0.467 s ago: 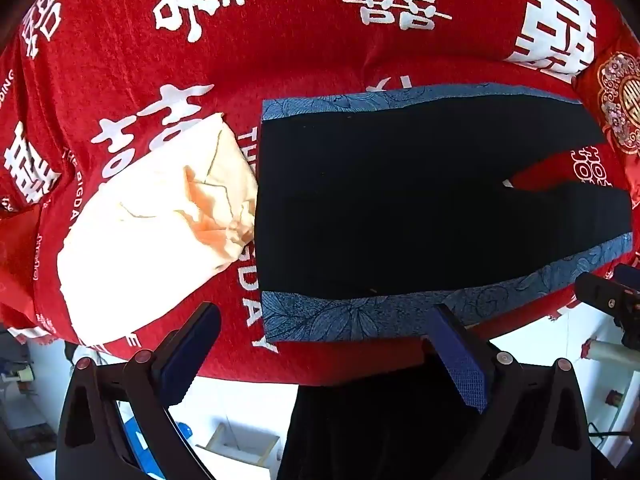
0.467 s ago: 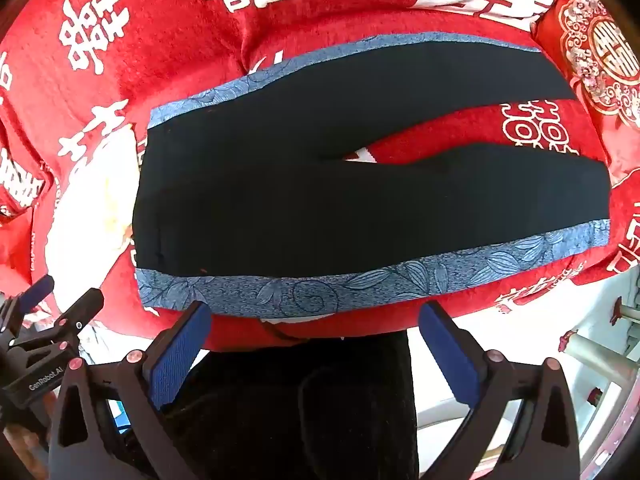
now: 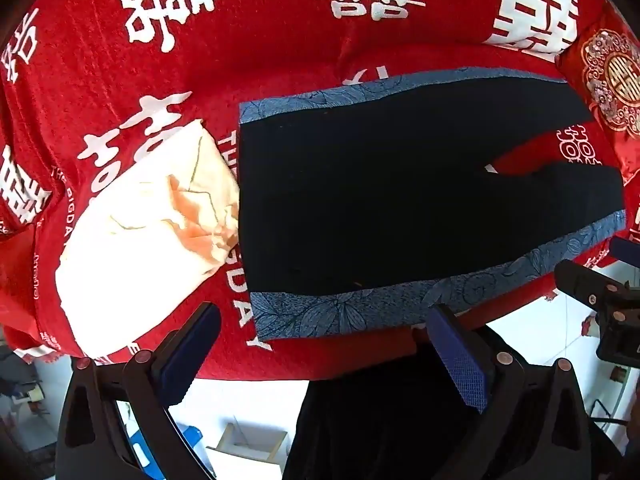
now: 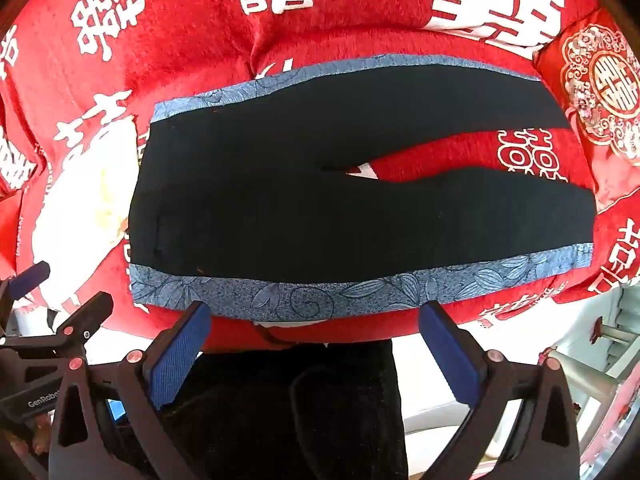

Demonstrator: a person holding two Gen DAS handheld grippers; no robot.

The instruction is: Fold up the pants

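The black pants (image 4: 280, 208) lie spread flat on a surface covered by a red cloth (image 4: 192, 32) printed with white characters; I cannot tell whether a bed or a table is under it. Their waist end is toward the left edge and the two legs run toward the right edge, parted by a wedge of red. A blue floral band (image 4: 360, 288) runs along the near side of the pants, close to the near edge, and another along the far side. A cream garment (image 3: 140, 232) lies just beside the waist, touching it, near the left edge. A red embroidered cushion (image 3: 612, 80) sits at the far right corner.

The left claw (image 3: 324, 360) hangs off the near edge with its blue pads wide apart, holding nothing. The right claw (image 4: 316, 352) does likewise, pads apart, just short of the near floral band
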